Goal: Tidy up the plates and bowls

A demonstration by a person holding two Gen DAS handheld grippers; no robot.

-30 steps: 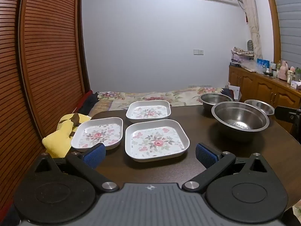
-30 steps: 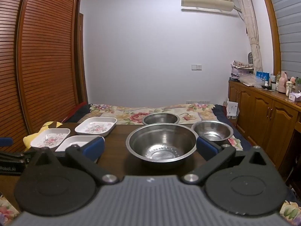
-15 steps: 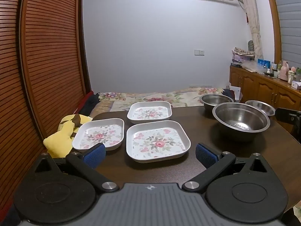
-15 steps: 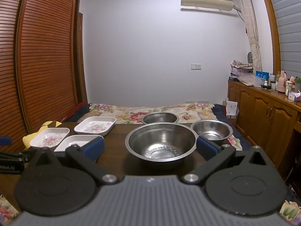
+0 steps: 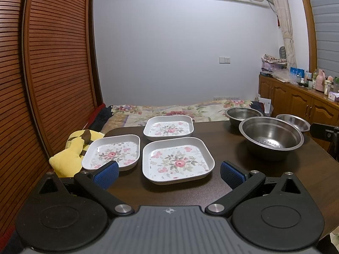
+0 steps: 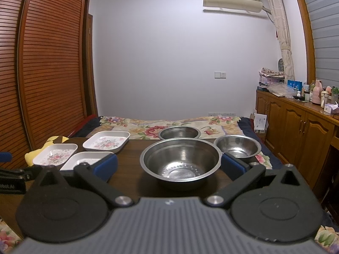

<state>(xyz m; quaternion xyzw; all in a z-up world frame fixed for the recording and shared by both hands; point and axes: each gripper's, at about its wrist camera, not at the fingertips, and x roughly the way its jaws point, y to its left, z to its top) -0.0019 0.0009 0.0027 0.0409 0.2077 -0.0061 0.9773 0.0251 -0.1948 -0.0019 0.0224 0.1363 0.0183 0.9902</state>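
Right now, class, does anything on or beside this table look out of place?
Yes: a yellow plush toy sits at the table's left edge beside the floral plates, an odd thing among dishes. Nothing looks spilled or damaged.

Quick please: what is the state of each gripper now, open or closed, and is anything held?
Left gripper: open, holds nothing, above the table before the nearest floral plate.
Right gripper: open, holds nothing, facing the large steel bowl.

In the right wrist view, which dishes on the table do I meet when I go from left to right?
Left plate → near plate → far plate → big bowl → right bowl. The far bowl sits behind the big one, so I leave it out.
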